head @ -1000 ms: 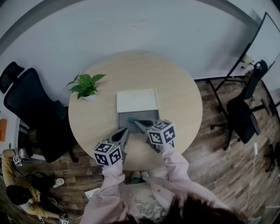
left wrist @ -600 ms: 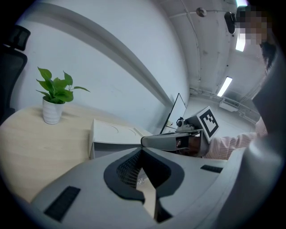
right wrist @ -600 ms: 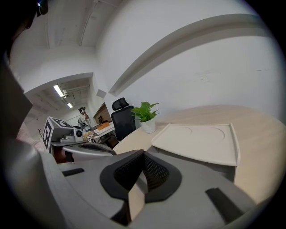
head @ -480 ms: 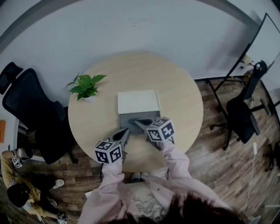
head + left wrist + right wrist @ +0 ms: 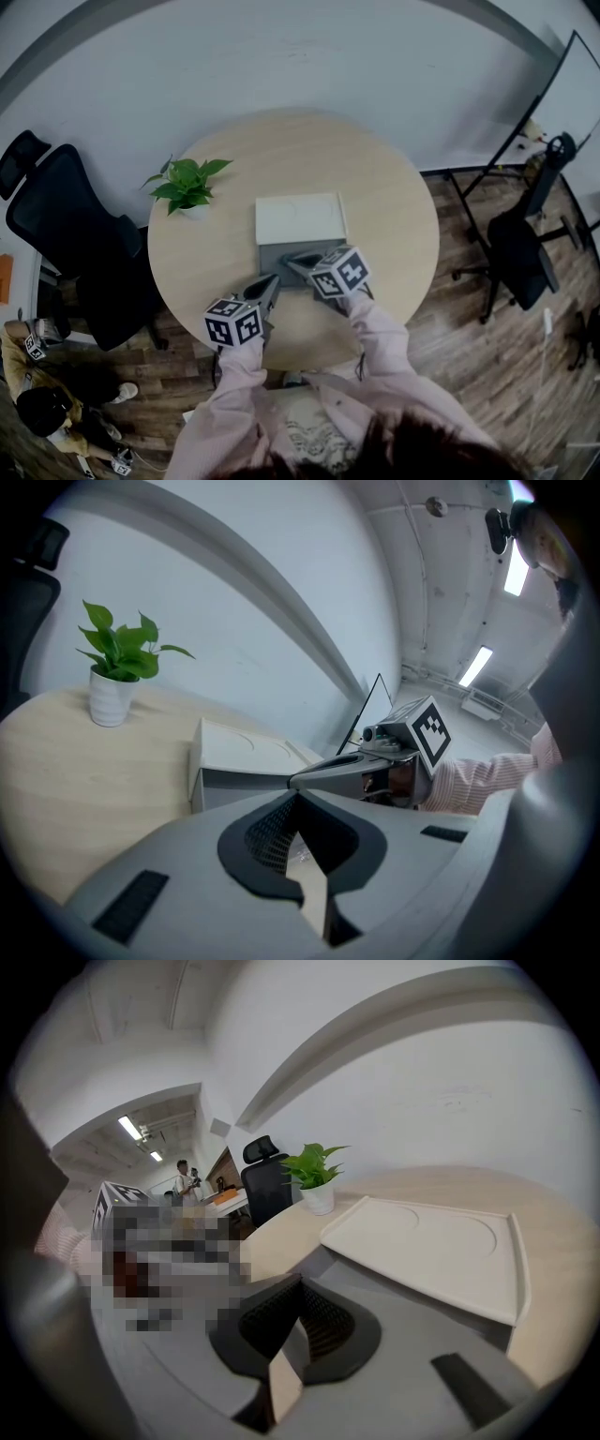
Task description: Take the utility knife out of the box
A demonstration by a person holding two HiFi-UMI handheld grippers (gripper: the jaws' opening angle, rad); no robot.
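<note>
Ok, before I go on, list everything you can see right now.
table: one, round, beige, centre
box: one, grey, on the table's near side, open
lid: one, white, laid back behind the box
plant: one, green in a white pot, table's left
chairs: two, black, one left, one right of the table
board: one, white, far right
person: at least one, on the floor, lower left
knife: cannot be made out in any view
sleeves: two, pink, bottom
left gripper: grey, jaws together, empty, near the box's left corner
right gripper: grey, jaws together, empty, over the box
</note>
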